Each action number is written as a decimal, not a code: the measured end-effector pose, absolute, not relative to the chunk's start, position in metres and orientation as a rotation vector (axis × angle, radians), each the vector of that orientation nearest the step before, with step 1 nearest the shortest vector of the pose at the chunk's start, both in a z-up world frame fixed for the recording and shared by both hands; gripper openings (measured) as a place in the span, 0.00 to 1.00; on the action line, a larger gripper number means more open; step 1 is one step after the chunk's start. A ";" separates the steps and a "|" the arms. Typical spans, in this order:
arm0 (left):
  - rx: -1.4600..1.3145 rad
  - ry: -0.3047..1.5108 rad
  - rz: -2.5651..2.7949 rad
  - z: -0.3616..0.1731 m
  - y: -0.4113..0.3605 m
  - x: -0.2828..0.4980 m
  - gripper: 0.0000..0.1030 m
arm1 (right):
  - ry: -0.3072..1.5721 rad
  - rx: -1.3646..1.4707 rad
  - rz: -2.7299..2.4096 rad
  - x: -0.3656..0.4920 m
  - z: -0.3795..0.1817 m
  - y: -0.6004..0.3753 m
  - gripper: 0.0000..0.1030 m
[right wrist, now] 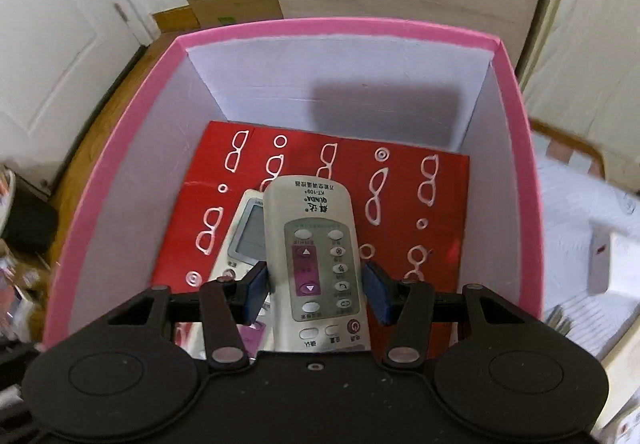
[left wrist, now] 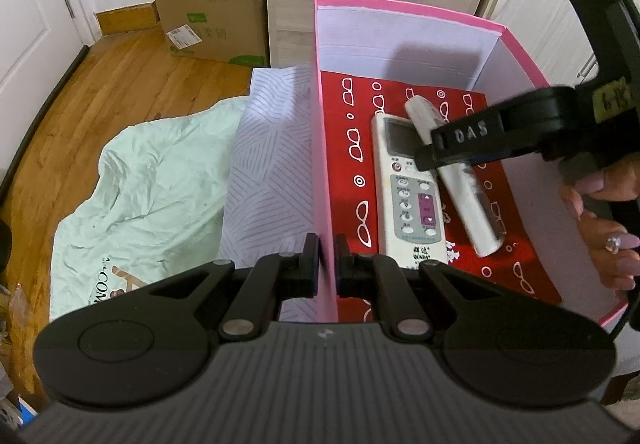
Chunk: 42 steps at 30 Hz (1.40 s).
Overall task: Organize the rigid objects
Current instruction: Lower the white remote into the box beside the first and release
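While the pink box (right wrist: 516, 132) sits open on the bed, two alike remotes are inside its walls

Held remote (right wrist: 316, 256): silver-white, rounded at the far end, grey keypad panel with a purple block of two arrow keys, red power key nearest the camera; print reads upside down in the right wrist view; it hangs over the box floor, tilted

Right gripper (right wrist: 316, 290): blue pads pinching the held remote across its width, at 6 o'clock of the box interior

Lying remote (left wrist: 408, 192): same make, small grey screen toward 12 o'clock, flat on the red floor; partly under the held one, at its 9 o'clock

Box floor (right wrist: 440, 180): red sheet with white spectacles and rings

Left gripper (left wrist: 327, 264): jaws pressed together on the box's pink side wall (left wrist: 324, 164), at 9 o'clock of the box

Hand (left wrist: 608, 212): wrapped round the right gripper's handle

Outside: pale green cloth (left wrist: 152, 188) at 9 o'clock, cardboard carton (left wrist: 212, 24) at 11 o'clock
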<state>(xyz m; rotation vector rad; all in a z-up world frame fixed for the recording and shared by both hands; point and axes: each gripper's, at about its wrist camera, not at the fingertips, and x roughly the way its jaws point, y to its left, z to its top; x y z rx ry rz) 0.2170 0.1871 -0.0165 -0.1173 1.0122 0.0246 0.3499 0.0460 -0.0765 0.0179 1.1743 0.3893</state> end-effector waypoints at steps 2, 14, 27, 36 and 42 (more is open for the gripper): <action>-0.116 1.013 0.027 -0.017 0.187 0.217 0.06 | 1.204 0.104 0.395 0.357 -0.081 0.047 0.55; -0.109 1.003 0.022 -0.017 0.186 0.215 0.06 | 1.048 -0.054 0.371 0.354 -0.073 0.071 0.55; -0.117 1.001 0.020 -0.015 0.186 0.215 0.06 | 1.148 -0.135 0.249 0.359 -0.082 0.071 0.61; -0.118 1.004 0.022 -0.015 0.187 0.216 0.06 | 1.305 0.121 0.370 0.354 -0.082 0.043 0.57; -0.112 1.005 0.034 -0.015 0.185 0.217 0.06 | 1.387 0.267 0.447 0.347 -0.082 0.031 0.60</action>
